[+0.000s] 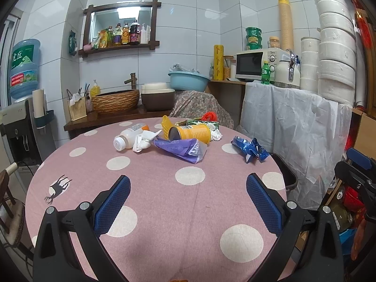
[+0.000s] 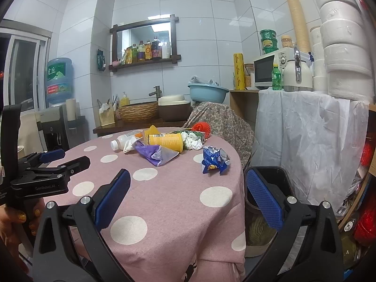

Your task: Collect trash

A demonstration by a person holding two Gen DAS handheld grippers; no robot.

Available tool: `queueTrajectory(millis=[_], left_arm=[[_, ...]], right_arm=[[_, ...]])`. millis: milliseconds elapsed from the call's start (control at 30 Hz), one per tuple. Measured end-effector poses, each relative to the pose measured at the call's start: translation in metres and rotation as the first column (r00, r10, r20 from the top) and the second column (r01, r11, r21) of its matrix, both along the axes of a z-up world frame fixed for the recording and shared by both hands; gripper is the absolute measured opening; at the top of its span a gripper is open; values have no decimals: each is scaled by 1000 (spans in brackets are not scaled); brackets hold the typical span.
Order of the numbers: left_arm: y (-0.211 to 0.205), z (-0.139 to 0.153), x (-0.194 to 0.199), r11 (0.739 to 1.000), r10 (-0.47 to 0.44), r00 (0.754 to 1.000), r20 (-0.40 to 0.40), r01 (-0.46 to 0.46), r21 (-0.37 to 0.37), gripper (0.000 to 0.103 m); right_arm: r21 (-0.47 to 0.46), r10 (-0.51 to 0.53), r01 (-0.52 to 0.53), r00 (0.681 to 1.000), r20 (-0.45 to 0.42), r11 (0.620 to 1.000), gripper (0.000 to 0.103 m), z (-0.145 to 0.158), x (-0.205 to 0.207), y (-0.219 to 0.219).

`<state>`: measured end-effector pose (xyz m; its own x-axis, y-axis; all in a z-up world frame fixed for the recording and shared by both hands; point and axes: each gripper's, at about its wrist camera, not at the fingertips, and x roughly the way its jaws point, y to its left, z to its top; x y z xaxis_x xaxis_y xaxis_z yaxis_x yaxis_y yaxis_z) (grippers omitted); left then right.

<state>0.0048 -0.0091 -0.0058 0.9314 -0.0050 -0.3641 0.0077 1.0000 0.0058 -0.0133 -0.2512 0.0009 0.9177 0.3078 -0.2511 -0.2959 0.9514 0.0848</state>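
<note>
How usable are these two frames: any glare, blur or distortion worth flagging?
Left wrist: sharp, evenly lit; fisheye bows the wall tiles; ceiling light glares in the mirror. Right wrist: dark vignette at the corners, soft glare on tiles, trash in focus, paper rolls stretched at the edge.

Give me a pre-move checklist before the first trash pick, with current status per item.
1. Left gripper open, nothing held: ok.
2. Right gripper open, nothing held: ok.
3. Blue snack wrapper lying apart from the pile near the table edge, free to grasp: ok.
4. Black bin beside the table, mouth open: ok; how full it is: cannot tell.
5. Yellow can on its side, purple bag lying against it, may roll if bumped: not ok.
6. White bottle capped: ok; empty or not: cannot tell.
</note>
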Motion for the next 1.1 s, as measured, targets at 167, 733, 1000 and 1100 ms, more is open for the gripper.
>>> queueTrajectory(millis=[167,733,1000,1100], left_arm=[[-2,0,2,1000,-2,1000,1,2,3,98],[-2,-2,-1,1000,-7,1000,-1,7,2,98],[-2,-2,0,1000,-14,1000,-3,14,5,98],[-2,-2,0,1000,-12,1000,-4,12,6,98]], right_arm=[[2,0,0,1000,-1,1000,98,1,-1,0],[0,-1,1,1000,3,1000,98,2,-1,0],[0,0,0,1000,1,1000,98,2,-1,-1],[1,-1,1,1000,-1,1000,98,2,-1,-1]])
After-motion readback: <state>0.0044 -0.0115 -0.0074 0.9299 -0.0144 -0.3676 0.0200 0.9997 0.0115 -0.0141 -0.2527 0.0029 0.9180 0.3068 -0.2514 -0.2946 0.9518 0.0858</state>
